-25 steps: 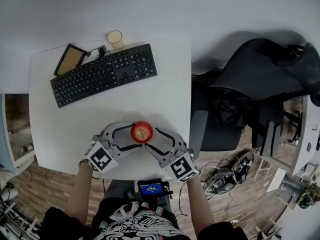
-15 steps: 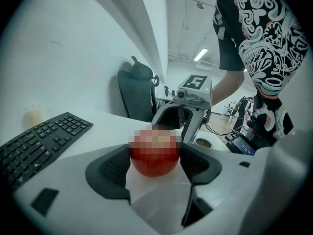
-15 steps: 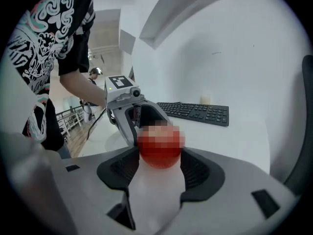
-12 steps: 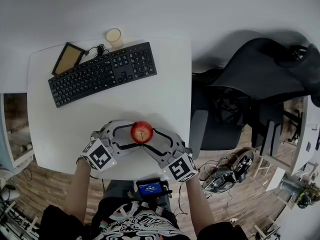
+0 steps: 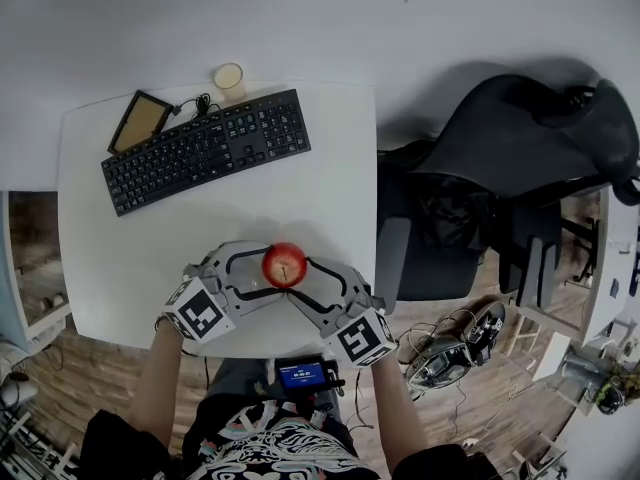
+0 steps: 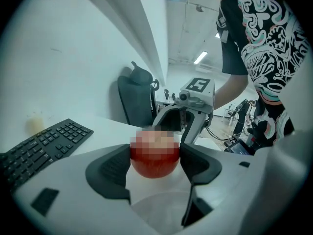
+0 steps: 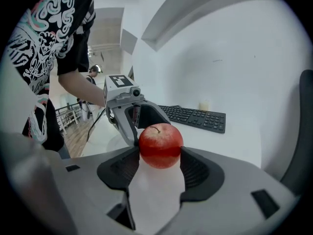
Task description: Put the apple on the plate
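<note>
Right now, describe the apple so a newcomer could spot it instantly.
On the white table, look to the near edge, opposite the black keyboard. The apple is held there between the jaws of the left gripper and right gripper; it is the only round red thing.

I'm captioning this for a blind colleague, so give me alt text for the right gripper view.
A red apple sits between the two jaws of the right hand-held gripper, touching both. The left hand-held gripper meets the apple from the far side, over a white table with a black keyboard behind.
</note>
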